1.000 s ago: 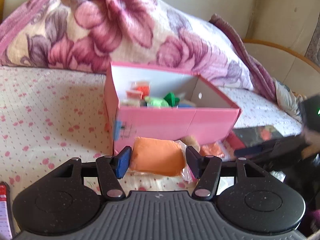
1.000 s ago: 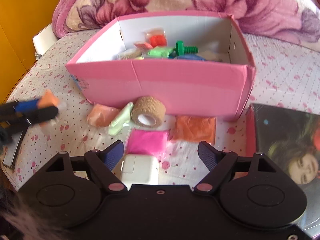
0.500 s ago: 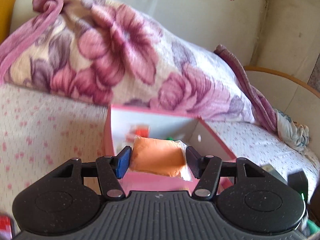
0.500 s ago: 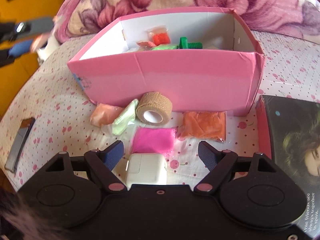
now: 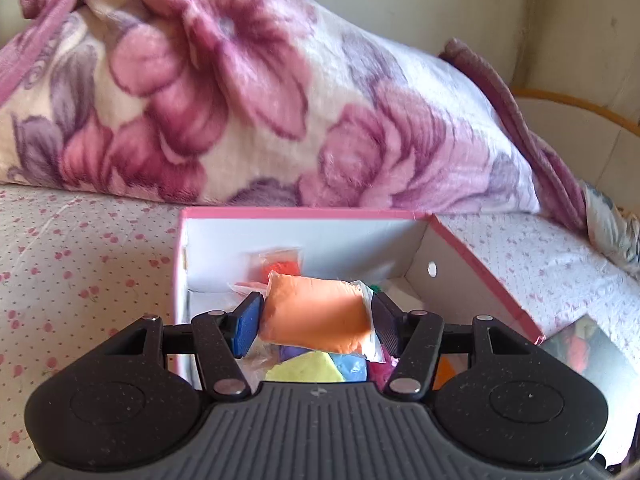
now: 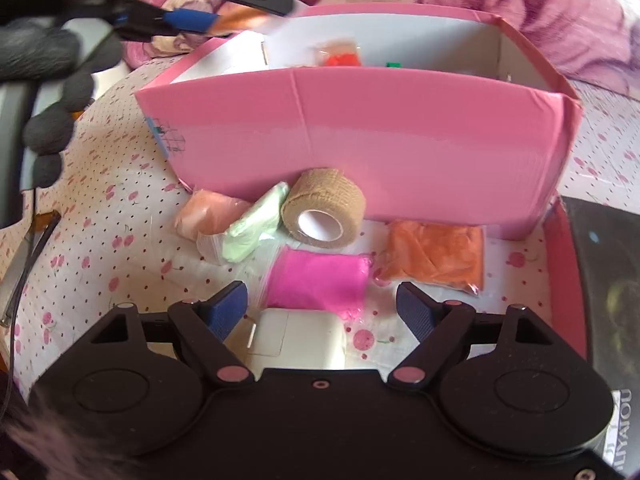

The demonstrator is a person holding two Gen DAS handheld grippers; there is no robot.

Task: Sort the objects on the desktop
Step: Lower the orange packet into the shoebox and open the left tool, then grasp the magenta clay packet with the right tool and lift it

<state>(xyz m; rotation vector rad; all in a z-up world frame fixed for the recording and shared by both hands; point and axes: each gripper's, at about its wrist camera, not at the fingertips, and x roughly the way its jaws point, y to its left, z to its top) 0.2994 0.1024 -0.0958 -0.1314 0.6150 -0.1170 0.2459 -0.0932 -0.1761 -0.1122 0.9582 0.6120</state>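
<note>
The left gripper (image 5: 316, 316) clamps an orange clay packet (image 5: 316, 314) above the open pink box (image 5: 480, 268). In front of that box, the right gripper (image 6: 320, 308) hangs spread wide, holding nothing, over a white charger (image 6: 298, 338) beside a pink packet (image 6: 318, 282).

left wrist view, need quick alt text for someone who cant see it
The left gripper holds an orange clay packet between its jaws, above the open pink box. Inside the box lie other packets, yellow, blue and orange-red. Behind it a floral blanket is heaped on a cherry-print sheet.
</note>
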